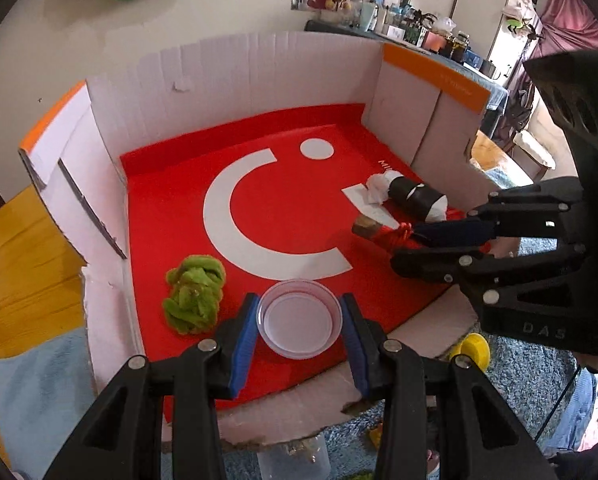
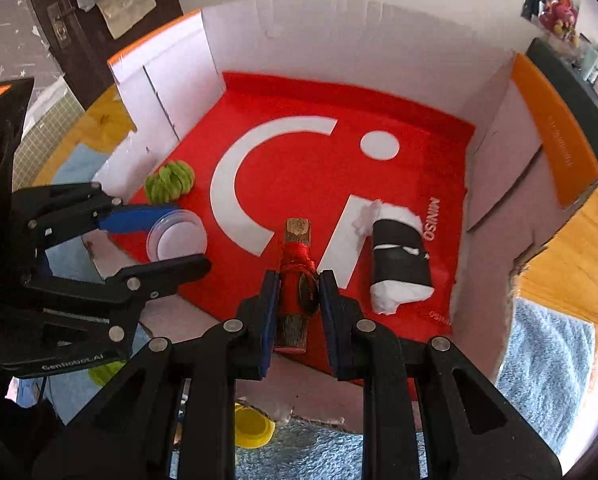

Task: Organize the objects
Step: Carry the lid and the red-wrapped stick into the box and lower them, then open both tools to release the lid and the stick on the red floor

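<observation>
Filling most of both views is a cardboard box [image 1: 235,76] with white walls and a red floor sheet [image 1: 283,184] printed with a white arc and dot. On that sheet, at about 3 o'clock in the right wrist view, lies a black roll with white paper ends [image 2: 399,268]. Just left of it, the right claw [image 2: 298,292] is clamped on a wooden stick wrapped in red cord [image 2: 295,272], which lies on the sheet pointing toward 12 o'clock. At 9 o'clock a green fuzzy bundle [image 1: 195,296] sits near the left wall. Beside it, the left claw [image 1: 299,316] stands apart, its blue pads [image 1: 245,340] flanking a clear round plastic lid [image 1: 299,320] that rests on the sheet.
</observation>
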`<state>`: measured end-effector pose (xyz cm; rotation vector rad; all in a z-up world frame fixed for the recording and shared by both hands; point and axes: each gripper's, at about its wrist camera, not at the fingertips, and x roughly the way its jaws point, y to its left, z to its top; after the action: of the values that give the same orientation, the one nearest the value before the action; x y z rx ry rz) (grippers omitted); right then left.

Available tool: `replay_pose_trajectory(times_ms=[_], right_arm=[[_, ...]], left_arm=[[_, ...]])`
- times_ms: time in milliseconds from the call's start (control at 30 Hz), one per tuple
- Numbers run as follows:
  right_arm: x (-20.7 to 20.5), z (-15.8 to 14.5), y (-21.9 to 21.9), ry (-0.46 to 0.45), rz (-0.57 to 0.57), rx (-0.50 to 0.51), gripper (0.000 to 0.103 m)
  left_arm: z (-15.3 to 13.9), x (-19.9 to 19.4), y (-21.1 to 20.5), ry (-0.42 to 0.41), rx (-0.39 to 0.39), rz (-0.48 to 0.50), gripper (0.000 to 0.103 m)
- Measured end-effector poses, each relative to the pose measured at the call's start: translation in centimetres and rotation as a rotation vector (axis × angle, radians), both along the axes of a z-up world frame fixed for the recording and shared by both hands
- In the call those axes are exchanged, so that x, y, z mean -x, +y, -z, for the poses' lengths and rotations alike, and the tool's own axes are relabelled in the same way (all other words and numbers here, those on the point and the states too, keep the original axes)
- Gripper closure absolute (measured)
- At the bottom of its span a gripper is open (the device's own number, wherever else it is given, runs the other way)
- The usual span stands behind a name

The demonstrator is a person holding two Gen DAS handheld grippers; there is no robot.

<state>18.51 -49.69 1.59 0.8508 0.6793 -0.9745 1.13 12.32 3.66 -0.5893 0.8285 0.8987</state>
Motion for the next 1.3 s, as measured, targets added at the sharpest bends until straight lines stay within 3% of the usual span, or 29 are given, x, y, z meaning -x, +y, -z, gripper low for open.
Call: replay_pose_trajectory(times_ms=[767,1300], right_arm=[[-0.43,0.46,-0.36,0.023,-0.019,-0.027,0.083],[-0.64,0.51,-0.49,0.039,-0.029,-0.027,0.080]], left_arm=[[0.03,-0.08,-0.01,0.022,0.008,0.020,0.061],[-0.11,0.07,-0.14,0.015,0.017,0.030,0.055]])
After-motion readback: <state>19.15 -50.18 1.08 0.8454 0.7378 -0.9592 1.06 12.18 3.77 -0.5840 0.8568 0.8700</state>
